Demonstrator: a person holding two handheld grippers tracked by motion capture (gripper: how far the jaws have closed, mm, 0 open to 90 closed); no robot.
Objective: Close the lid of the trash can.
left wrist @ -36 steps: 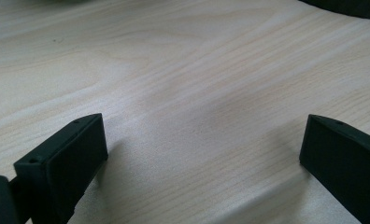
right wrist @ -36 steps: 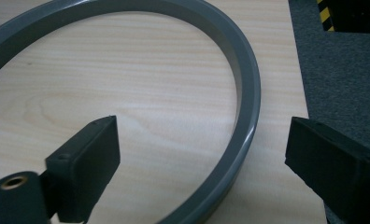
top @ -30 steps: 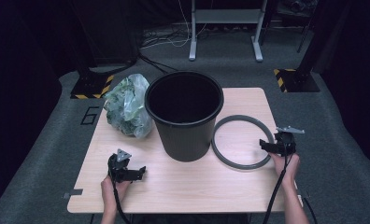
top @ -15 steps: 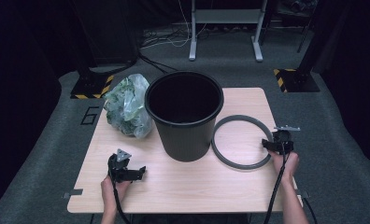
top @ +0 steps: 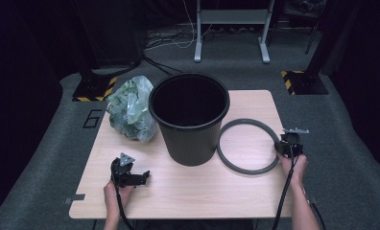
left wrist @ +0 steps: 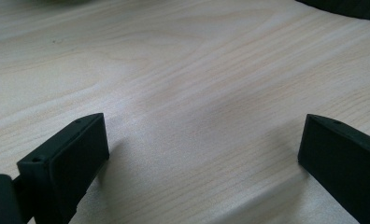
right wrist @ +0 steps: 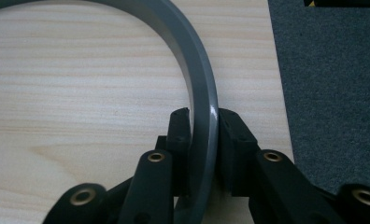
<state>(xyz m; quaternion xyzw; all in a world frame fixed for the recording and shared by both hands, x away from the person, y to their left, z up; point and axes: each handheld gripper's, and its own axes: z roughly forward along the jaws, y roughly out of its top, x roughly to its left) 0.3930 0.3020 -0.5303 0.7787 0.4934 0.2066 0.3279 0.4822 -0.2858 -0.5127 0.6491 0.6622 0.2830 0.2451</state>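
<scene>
A grey plastic ring [top: 248, 121] lies flat on the wooden table [top: 202, 191], right of a tall black bin [top: 190, 143]. My right gripper [top: 284, 147] is at the ring's right edge. In the right gripper view its jaws have just been closing, and both pads now press on the ring's band [right wrist: 192, 70], one inside and one outside; the right gripper [right wrist: 204, 122] is shut on it. My left gripper [top: 141, 176] rests low at the table's front left. In the left gripper view my left gripper [left wrist: 202, 135] stands open over bare wood with nothing between its jaws.
A clear plastic bag with green contents [top: 130, 108] sits at the table's back left, touching the bin. The table's right edge lies just beyond the ring, with grey carpet [right wrist: 332, 70] below. A metal stand [top: 231, 28] is on the floor behind the table.
The right gripper's jaws have closed onto the ring's right edge. The left gripper and the other things have not moved.
</scene>
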